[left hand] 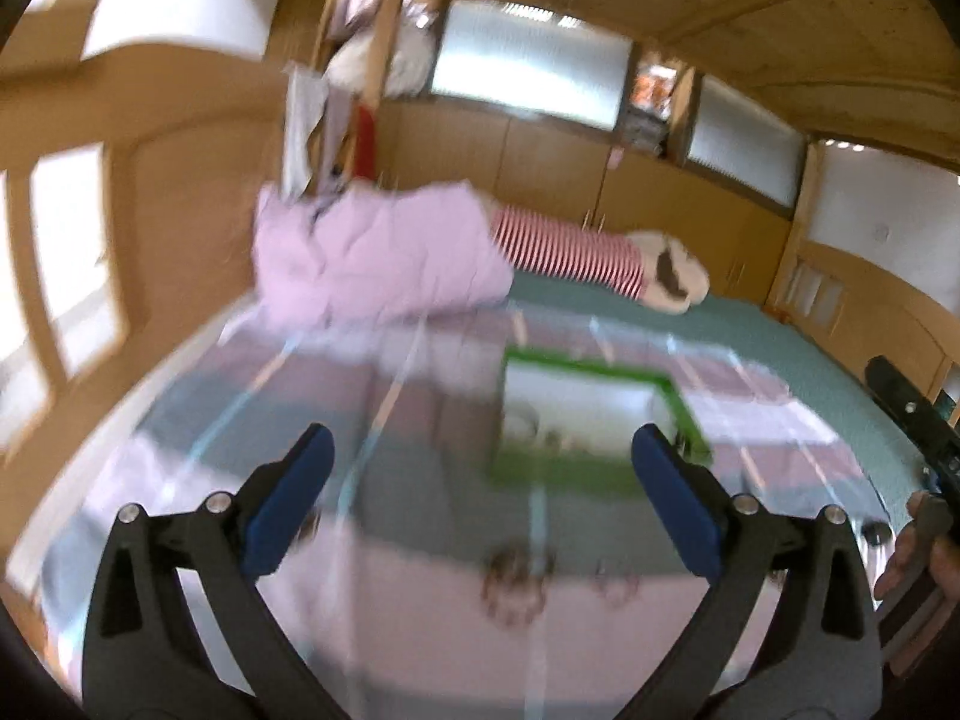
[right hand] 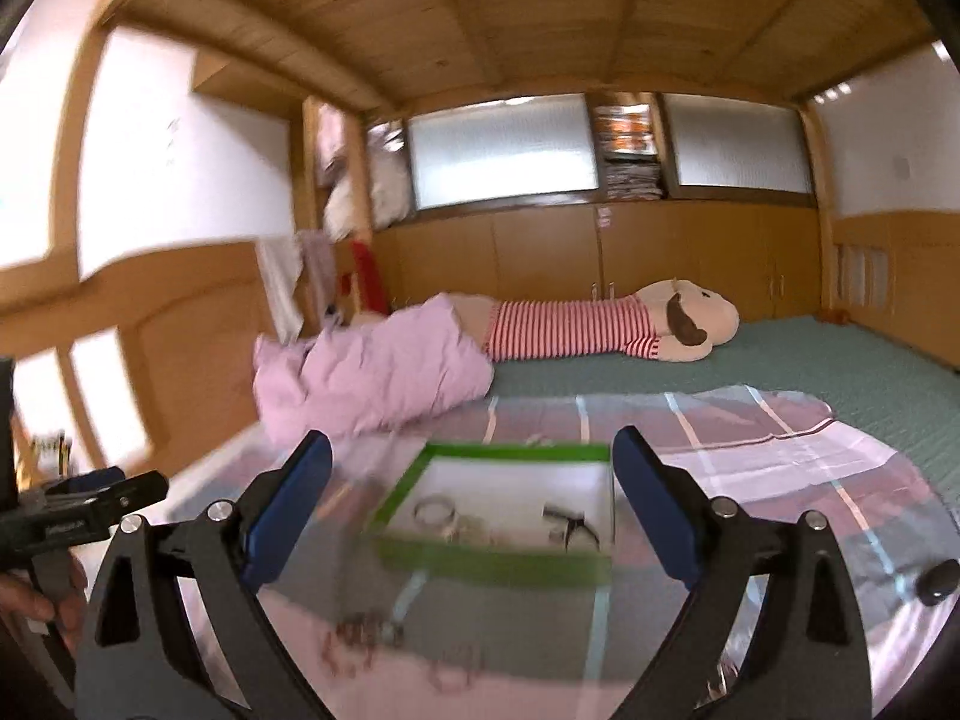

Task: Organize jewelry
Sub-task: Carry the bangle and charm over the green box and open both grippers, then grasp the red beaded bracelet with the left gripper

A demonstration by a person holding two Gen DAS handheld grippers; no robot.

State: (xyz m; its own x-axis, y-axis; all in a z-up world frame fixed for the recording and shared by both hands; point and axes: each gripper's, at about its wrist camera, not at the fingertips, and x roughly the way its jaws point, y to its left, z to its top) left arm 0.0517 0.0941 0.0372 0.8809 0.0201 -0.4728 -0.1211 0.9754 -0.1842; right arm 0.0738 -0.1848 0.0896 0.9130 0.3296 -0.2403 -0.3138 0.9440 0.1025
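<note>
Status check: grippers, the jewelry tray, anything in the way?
Left gripper, right gripper: open, empty. Green tray holds some pieces; beaded bracelets outside. Path clear.

Between our right gripper's spread jaws, ahead of them, sits the box lid on the checked cloth spread over the bed. In the lid lie a bangle to the left and a hair clip to the right. Nearer us than the lid, a beaded bracelet lies on the cloth. Behind the lid, a quilt sits left and a plush doll stretches right. From our left gripper, the lid sits toward the right jaw.
</note>
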